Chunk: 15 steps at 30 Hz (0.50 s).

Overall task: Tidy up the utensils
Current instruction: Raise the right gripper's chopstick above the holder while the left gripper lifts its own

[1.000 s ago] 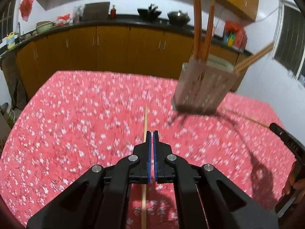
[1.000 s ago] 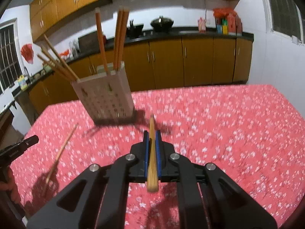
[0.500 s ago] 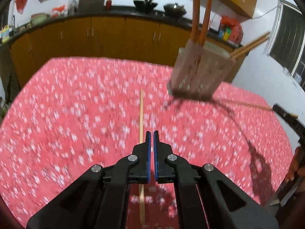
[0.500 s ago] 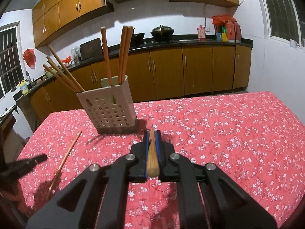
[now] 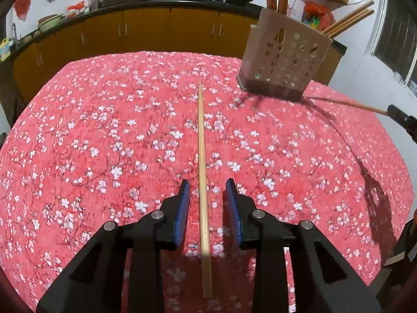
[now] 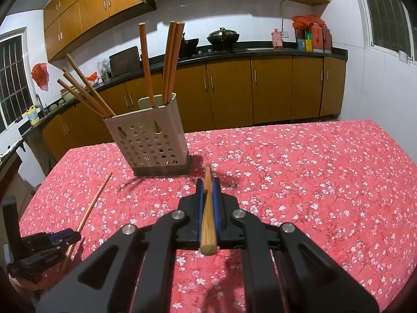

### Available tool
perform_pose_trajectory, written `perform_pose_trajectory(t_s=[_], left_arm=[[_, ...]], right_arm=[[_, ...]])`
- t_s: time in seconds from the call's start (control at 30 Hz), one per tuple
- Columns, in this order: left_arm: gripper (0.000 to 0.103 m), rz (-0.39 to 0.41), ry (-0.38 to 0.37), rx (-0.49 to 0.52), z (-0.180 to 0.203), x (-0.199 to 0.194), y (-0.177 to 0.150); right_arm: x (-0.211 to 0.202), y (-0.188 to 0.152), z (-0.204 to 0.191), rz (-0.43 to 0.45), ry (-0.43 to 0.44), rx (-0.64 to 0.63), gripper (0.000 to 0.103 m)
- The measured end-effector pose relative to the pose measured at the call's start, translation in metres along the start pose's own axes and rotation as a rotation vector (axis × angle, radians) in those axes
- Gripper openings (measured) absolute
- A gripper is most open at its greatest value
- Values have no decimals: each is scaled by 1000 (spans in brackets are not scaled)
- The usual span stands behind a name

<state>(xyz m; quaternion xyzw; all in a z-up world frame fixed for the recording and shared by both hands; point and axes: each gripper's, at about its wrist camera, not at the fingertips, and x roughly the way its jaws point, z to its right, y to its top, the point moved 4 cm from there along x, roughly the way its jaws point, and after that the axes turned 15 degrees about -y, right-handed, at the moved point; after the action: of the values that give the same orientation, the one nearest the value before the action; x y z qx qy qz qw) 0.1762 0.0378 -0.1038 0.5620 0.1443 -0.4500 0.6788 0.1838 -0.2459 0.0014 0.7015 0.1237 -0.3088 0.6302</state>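
Observation:
A beige perforated utensil holder (image 6: 149,139) stands on the red floral tablecloth and holds several wooden chopsticks; it also shows in the left wrist view (image 5: 285,60). A loose chopstick (image 5: 202,172) lies flat on the cloth, pointing away. My left gripper (image 5: 207,185) is open, its blue pads on either side of that chopstick, not touching it. The same chopstick (image 6: 92,203) shows in the right wrist view, with the left gripper (image 6: 62,236) at its near end. My right gripper (image 6: 207,182) is shut on another chopstick (image 6: 207,208), held above the cloth just in front of the holder.
The tablecloth (image 5: 104,135) covers the whole table. Wooden cabinets (image 6: 232,91) and a dark counter with woks run behind the far edge. A white tiled wall with a window (image 6: 388,13) is on the right.
My left gripper has opened from shut and now straddles the lying chopstick. The right gripper has kept its chopstick and moved closer to the holder.

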Motion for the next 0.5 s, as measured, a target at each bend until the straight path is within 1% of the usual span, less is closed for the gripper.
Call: perform_pose_trajectory(t_s=[0.07,0.13,0.2,0.33,0.43,0.5], left_arm=[[27,3,17,19,1,0,-2],[12,1,45,40,2,1,-3],[7,-3,64,49,2,1,-4],[7,-18,66,51,2,-1,-1],[7,13,66,62,5,-12,10],[7,52,61,68,9,-24,22]], right_arm=[[0,0,-1,0,-1,0,8],[0,0,-1,0,-1,0,8],[0,0,-1,0,0,1,8],[-3,3,0,16,1,1,8],[-9,9,3,40,-2,9,8],[-13,14,5,58,-5,15,8]])
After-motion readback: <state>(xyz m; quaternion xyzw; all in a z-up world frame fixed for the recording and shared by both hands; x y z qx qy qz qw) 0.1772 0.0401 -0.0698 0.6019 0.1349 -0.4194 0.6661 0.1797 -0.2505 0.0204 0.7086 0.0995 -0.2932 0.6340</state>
